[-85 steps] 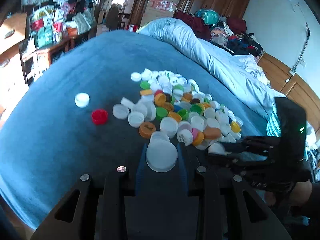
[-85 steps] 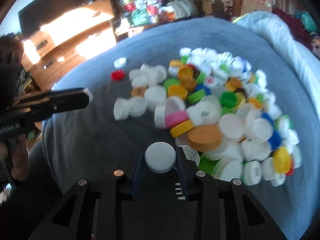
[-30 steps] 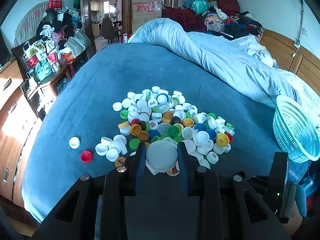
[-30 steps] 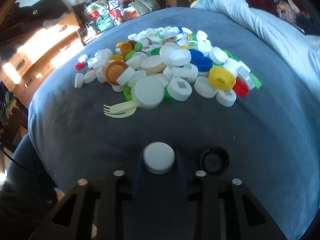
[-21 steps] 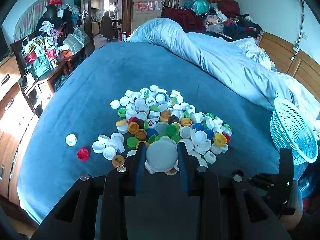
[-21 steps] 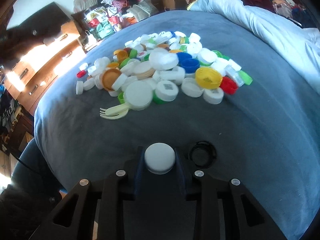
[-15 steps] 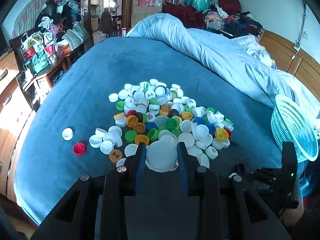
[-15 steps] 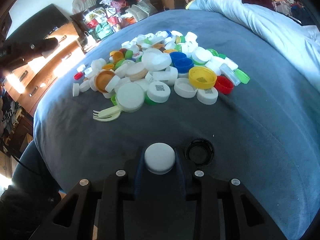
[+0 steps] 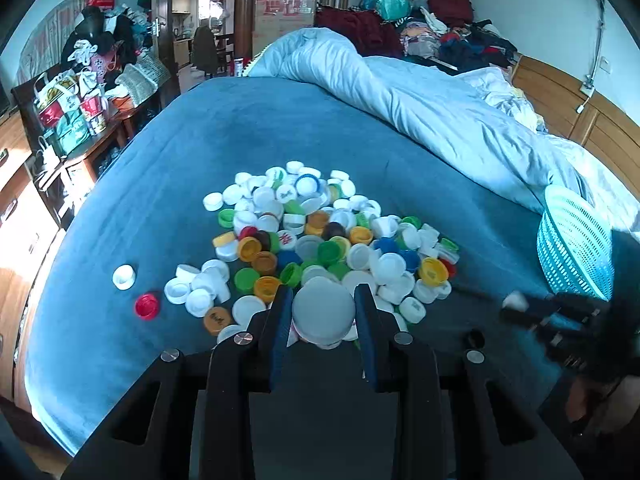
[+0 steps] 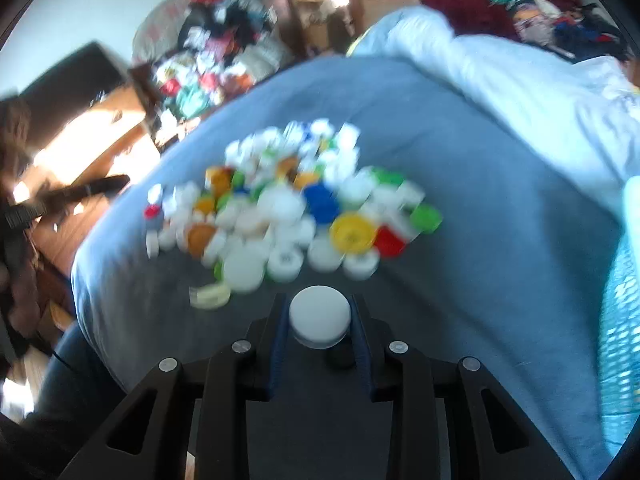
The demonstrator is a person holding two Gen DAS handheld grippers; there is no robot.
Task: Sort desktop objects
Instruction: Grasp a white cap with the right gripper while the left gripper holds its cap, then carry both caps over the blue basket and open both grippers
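- Gripping a round white plastic cap (image 9: 323,314) between its blue pads, the left gripper (image 9: 323,316) stands narrowly parted, above the near edge of the heap.
- The right gripper (image 10: 320,322) is clamped on a smaller round white plastic cap (image 10: 320,317).
- A heap of mixed coloured plastic bottle caps (image 9: 320,240) lies on the blue bedspread (image 9: 180,152).
- A turquoise perforated plastic basket (image 9: 576,248) sits right of the heap, well apart.

Caps (image 9: 320,236): many dozen in pile, exact count unclear. Baskets (image 9: 576,248): one. Grippers: two, left (image 9: 323,312), right (image 10: 319,322).
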